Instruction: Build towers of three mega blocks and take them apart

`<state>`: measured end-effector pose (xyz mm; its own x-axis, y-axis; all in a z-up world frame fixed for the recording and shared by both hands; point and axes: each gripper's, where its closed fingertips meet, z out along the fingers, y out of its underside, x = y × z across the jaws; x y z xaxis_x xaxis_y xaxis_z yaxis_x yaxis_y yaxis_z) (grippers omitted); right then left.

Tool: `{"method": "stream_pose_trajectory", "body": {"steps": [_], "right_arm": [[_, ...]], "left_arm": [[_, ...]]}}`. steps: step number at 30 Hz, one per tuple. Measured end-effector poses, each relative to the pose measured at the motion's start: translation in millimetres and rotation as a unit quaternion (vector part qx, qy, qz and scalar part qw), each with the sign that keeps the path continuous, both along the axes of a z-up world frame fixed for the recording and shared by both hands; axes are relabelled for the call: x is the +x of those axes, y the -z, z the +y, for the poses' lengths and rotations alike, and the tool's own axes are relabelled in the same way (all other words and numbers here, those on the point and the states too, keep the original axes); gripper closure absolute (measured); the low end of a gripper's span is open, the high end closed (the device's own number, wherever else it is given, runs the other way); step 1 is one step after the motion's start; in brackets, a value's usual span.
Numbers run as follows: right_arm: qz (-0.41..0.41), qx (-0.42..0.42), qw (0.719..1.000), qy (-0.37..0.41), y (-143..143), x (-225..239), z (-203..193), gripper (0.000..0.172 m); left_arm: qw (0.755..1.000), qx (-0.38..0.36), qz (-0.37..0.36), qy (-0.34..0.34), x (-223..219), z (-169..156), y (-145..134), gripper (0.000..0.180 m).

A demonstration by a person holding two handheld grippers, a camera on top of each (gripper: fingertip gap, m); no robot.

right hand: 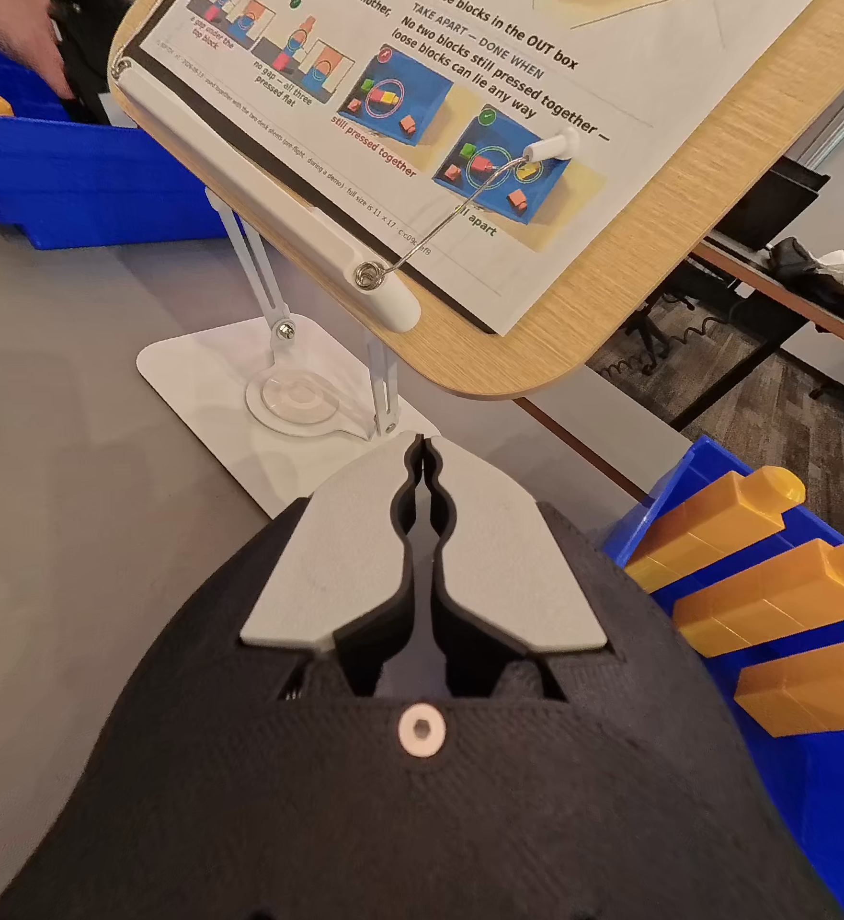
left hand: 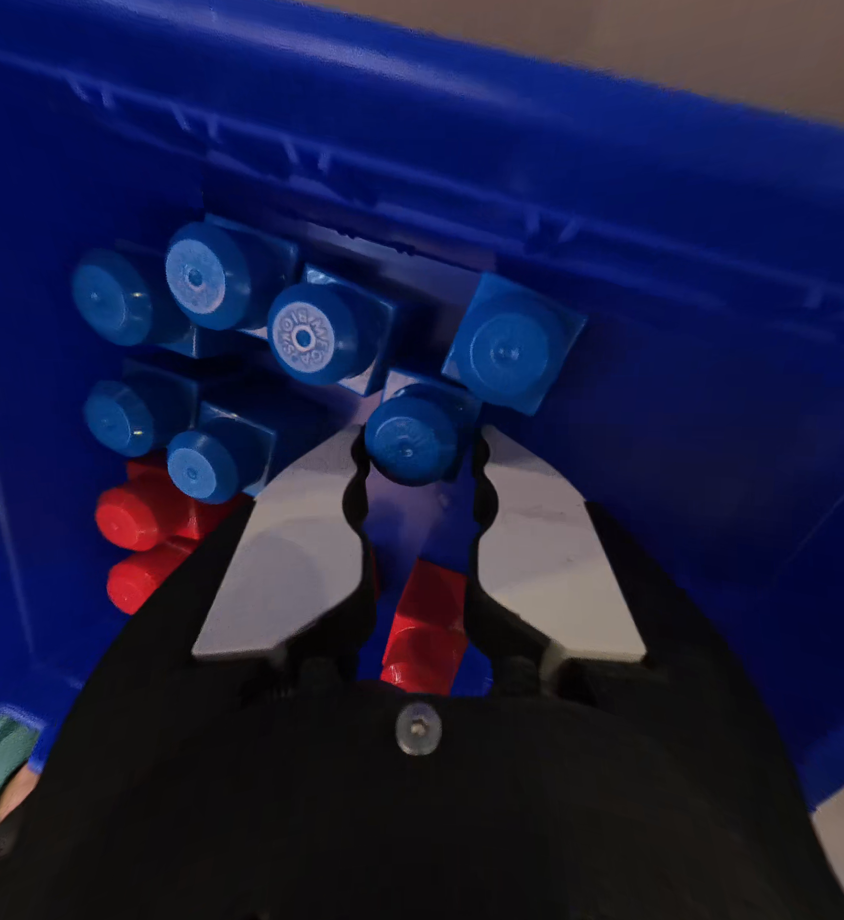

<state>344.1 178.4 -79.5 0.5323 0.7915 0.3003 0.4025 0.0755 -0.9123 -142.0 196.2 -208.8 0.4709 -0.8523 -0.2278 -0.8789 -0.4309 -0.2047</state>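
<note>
The left gripper [left hand: 420,448] reaches down into the blue bin [left hand: 659,249], jaws partly open around a blue block [left hand: 412,438]; pad contact is unclear. The right gripper [right hand: 422,443] hovers closed and empty above the counter [right hand: 61,448].

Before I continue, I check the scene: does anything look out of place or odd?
Nothing stands out. Blue blocks and red blocks stand in the blue bin; yellow towers lie in another bin. The right tool is shut, empty.
</note>
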Motion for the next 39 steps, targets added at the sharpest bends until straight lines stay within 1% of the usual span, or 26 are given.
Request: {"method": "stream_pose_trajectory", "body": {"steps": [3, 5, 8, 11, 13, 15, 17, 19, 22, 26, 28, 30, 32, 34, 36, 39], "right_arm": [[0.000, 0.000, 1.000, 0.000, 0, 0, 0, 0.172], [0.000, 0.000, 1.000, -0.001, 0, 0, 0, 0.172], [-0.001, 0.000, 1.000, -0.003, 0, -1, -1, 0.172], [0.000, 0.000, 1.000, -0.003, 0, -1, -1, 0.172], [0.002, 0.001, 1.000, -0.004, -1, -1, -2, 0.172], [0.002, 0.001, 1.000, -0.006, -2, -2, -3, 0.172], [0.001, 0.001, 1.000, -0.009, -1, -4, -4, 0.172], [0.000, 0.000, 1.000, -0.011, -1, -5, -5, 0.172], [0.000, 0.000, 1.000, -0.014, 0, -7, -6, 0.172], [-0.004, -0.002, 1.000, -0.017, 2, -10, -7, 0.172], [-0.006, -0.002, 1.000, -0.018, 4, -12, -7, 0.172], [-0.008, -0.004, 1.000, -0.018, 6, -13, -7, 0.172], [-0.012, -0.005, 1.000, -0.019, 8, -14, -6, 0.172], [-0.016, -0.006, 1.000, -0.019, 10, -14, -6, 0.172], [-0.017, -0.007, 1.000, -0.020, 11, -15, -6, 0.172], [-0.017, -0.008, 1.000, -0.022, 12, -16, -6, 0.172]], "left_arm": [[1.000, 0.001, -0.015, -0.001, 2, -6, -2, 0.142], [1.000, 0.019, -0.016, -0.011, -1, -8, -11, 0.143], [0.999, 0.036, -0.021, -0.030, -5, -19, -31, 0.143], [0.997, 0.058, -0.043, -0.037, 1, -40, -59, 0.143], [0.995, 0.069, -0.057, -0.035, 8, -62, -78, 0.143], [0.993, 0.081, -0.082, -0.016, 24, -89, -95, 0.143], [0.992, 0.089, -0.091, 0.013, 41, -120, -106, 0.144], [0.990, 0.092, -0.103, 0.034, 61, -153, -110, 0.144], [0.990, 0.089, -0.092, 0.053, 84, -193, -96, 0.144], [0.991, 0.054, -0.105, 0.061, 114, -226, -58, 0.144], [0.994, 0.045, -0.089, 0.053, 117, -229, -38, 0.144], [0.994, 0.030, -0.089, 0.056, 123, -234, -23, 0.144], [0.993, 0.022, -0.103, 0.053, 128, -234, -16, 0.144], [0.994, 0.026, -0.097, 0.053, 127, -232, -14, 0.144], [0.991, 0.015, -0.117, 0.055, 132, -234, -12, 0.144], [0.993, 0.002, -0.109, 0.048, 131, -236, -3, 0.143]]}}
